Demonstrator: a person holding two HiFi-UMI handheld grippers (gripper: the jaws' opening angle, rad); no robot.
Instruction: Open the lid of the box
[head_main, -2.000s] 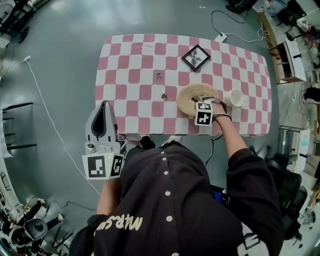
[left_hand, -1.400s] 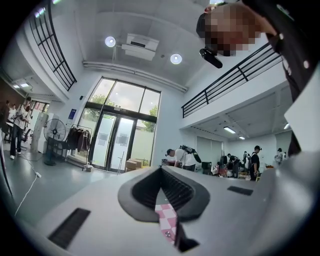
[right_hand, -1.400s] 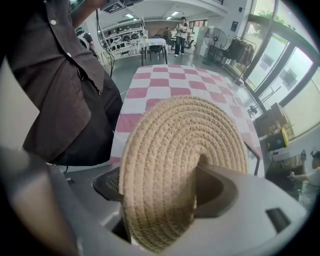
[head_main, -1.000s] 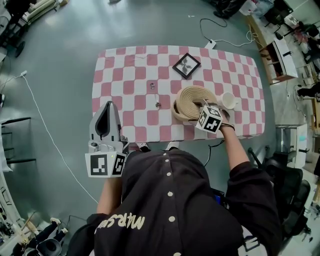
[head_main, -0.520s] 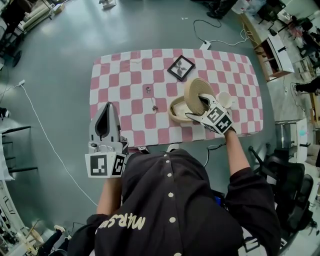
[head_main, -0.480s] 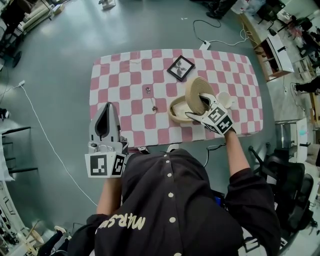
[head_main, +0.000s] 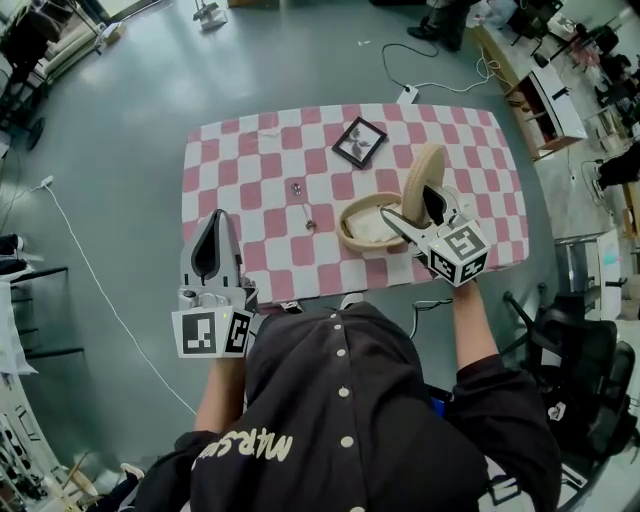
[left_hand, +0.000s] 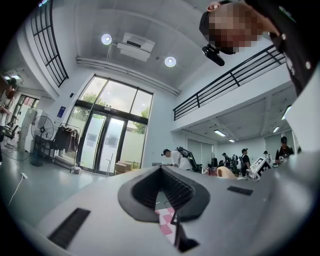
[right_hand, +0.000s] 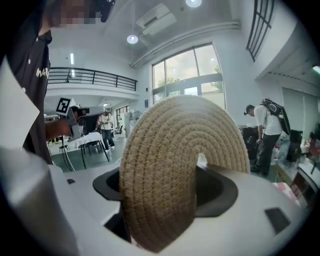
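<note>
head view looks steeply down on a table (head_main: 230, 160) under a pink and white checked cloth, with smooth grey floor (head_main: 120, 120) open to its left and beyond its far edge. past the right edge the room is tighter, crowded with desks and chairs. a white cable (head_main: 90, 250) trails over the floor at the left, and a power strip (head_main: 408, 95) lies just off the far edge.

the box (head_main: 365, 222) is a low round basket of coiled tan rope. it sits right of the table's middle, near the near edge, open, with a pale inside. its lid (head_main: 420, 180), a flat disc of the same rope, stands on edge above the box's right rim. whether it touches the rim cannot be told. the right claw (head_main: 418, 212) is clamped on the lid. in the right gripper view the rope coils fill the gap between the jaws, one pad on each face.

a small black picture frame (head_main: 359, 142) lies near the far edge, well apart from the box. two tiny metal bits (head_main: 297, 187) lie near the table's middle.

the left claw (head_main: 213, 225) hangs off the near left corner, over the floor, jaws together with nothing in them. the left gripper view shows tall windows, a railing and people standing far off.
</note>
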